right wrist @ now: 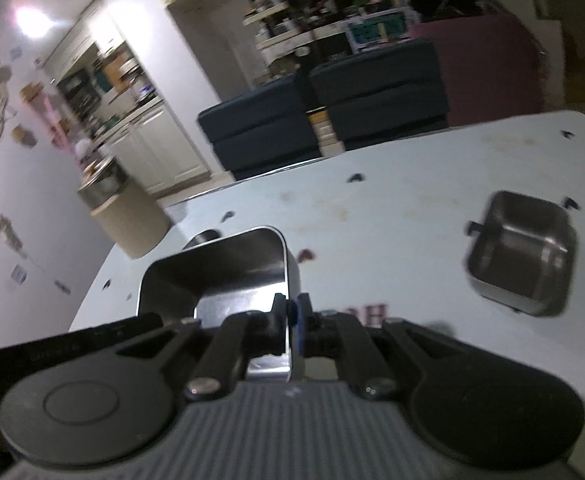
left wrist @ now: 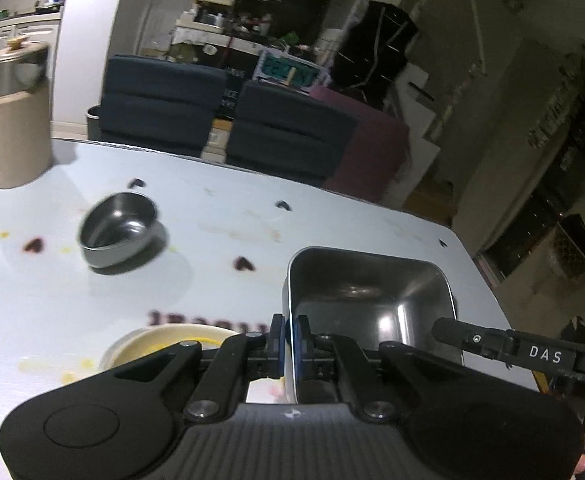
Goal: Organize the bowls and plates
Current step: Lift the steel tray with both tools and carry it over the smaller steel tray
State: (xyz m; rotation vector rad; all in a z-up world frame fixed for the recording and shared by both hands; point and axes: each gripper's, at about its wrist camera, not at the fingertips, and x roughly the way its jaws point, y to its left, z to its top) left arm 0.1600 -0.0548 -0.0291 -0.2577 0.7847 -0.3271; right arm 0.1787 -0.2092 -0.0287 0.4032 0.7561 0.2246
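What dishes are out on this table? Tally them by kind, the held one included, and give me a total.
Rectangular steel bowls: 2, one held, one set down
Round steel bowl: 1
Cream plate: 1
Total: 4

Place: a lived-in home.
Evidence: kitchen cabinets [right wrist: 160,148], cluttered shelves [left wrist: 212,12], dark sofa cushions [left wrist: 160,104], white table [left wrist: 332,220].

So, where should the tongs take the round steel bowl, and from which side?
The round steel bowl stands open side up on the table, apart from the other dishes. Probably best: pinch its thin near wall from above, straddling the rim, since the rim is open and free.
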